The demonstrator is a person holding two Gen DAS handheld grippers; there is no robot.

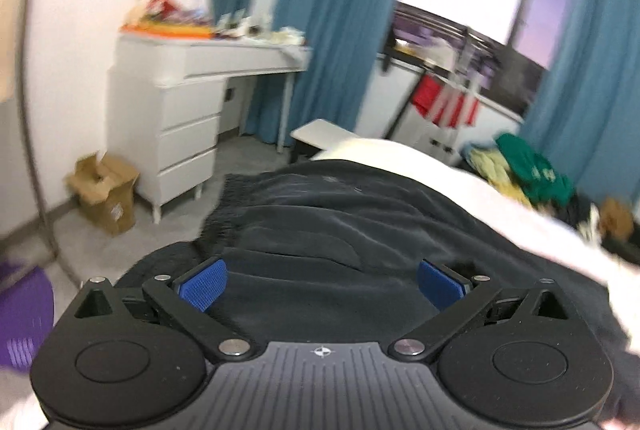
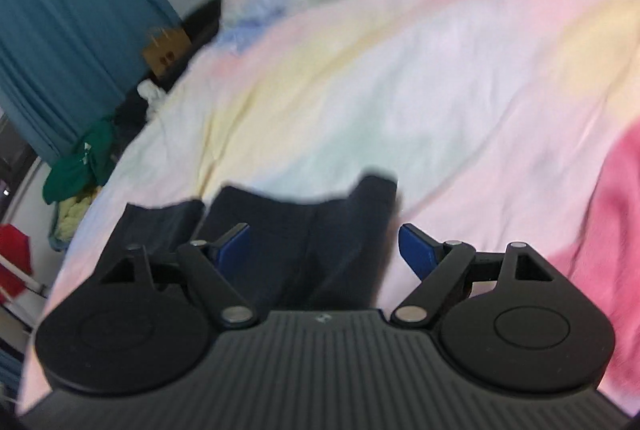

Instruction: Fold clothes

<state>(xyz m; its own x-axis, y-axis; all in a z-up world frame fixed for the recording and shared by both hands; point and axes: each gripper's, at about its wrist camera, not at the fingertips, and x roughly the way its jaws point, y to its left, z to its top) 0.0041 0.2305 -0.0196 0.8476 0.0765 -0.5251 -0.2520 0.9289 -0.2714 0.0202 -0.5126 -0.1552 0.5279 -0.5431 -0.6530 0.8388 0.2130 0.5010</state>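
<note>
A black garment (image 1: 332, 222) with an elastic waistband at its far left end lies spread on the bed. My left gripper (image 1: 322, 284) is open just above its near part, blue pads wide apart, nothing between them. In the right wrist view the same dark garment (image 2: 304, 230) lies on the pastel bedcover (image 2: 400, 102), its leg ends pointing away. My right gripper (image 2: 324, 250) is open over it, with the left pad above the cloth and the right pad over the bedcover.
A white dresser and desk (image 1: 188, 102) with clutter stand by the wall, a cardboard box (image 1: 106, 194) on the floor beside them. Green and yellow clothes (image 1: 528, 170) are piled at the bed's far side. A pink garment (image 2: 612, 214) lies right. Blue curtains (image 1: 340, 22) hang behind.
</note>
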